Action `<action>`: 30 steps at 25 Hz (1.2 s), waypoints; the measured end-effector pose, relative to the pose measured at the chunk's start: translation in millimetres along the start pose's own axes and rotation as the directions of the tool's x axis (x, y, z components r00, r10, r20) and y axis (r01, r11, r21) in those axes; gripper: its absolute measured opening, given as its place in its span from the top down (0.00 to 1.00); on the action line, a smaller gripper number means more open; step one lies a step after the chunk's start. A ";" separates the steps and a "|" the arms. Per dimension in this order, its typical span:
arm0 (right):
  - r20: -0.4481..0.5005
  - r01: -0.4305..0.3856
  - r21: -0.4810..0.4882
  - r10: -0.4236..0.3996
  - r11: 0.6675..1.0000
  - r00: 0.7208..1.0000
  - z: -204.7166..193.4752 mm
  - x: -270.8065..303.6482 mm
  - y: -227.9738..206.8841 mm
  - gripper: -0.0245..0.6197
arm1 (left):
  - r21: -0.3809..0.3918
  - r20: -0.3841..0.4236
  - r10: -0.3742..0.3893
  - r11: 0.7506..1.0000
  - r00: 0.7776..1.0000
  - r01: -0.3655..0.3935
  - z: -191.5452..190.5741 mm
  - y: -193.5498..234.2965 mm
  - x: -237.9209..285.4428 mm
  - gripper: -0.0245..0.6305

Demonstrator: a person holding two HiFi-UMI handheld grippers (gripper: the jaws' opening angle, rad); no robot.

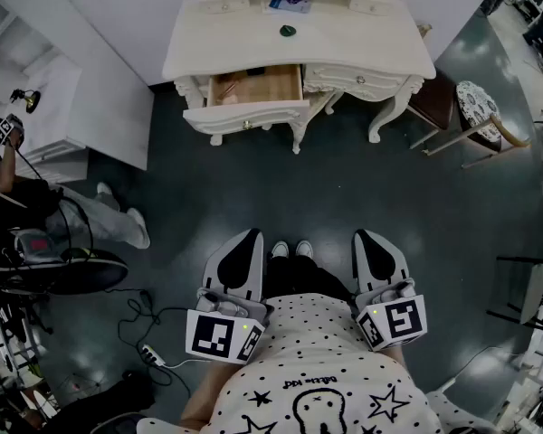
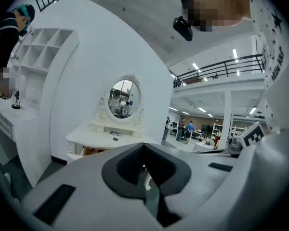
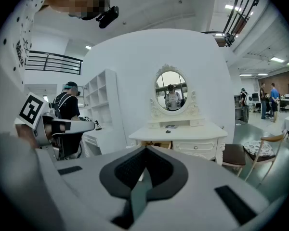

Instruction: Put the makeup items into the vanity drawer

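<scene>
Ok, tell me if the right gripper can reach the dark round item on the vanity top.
Probably not yet. The right gripper is held at the person's waist, jaws shut, with floor between it and the vanity. Nothing blocks the dark round item; stepping closer should do.

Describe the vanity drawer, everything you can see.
The drawer is the vanity's left one in the head view, pulled well out. Its inside looks like bare light wood, and the front panel is white with a small knob. A darker patch sits near its left wall, too unclear to name.
</scene>
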State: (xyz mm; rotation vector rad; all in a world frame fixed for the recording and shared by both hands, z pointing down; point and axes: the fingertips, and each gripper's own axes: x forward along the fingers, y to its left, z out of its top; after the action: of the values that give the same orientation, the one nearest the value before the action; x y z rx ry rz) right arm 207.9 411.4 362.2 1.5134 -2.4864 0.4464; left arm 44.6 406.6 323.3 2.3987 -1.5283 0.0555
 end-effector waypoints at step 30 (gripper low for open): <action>0.060 -0.100 -0.044 0.102 0.994 0.993 15.1 6.1 -5.9 0.95 | 0.030 0.089 0.016 0.999 0.996 -0.019 14.5 -12.0 9.5 0.97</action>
State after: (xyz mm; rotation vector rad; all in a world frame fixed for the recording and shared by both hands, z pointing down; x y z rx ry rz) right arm 210.2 398.4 351.0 1.4117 -2.6122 0.3681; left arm 57.6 399.0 308.5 2.4420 -1.5986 -0.0254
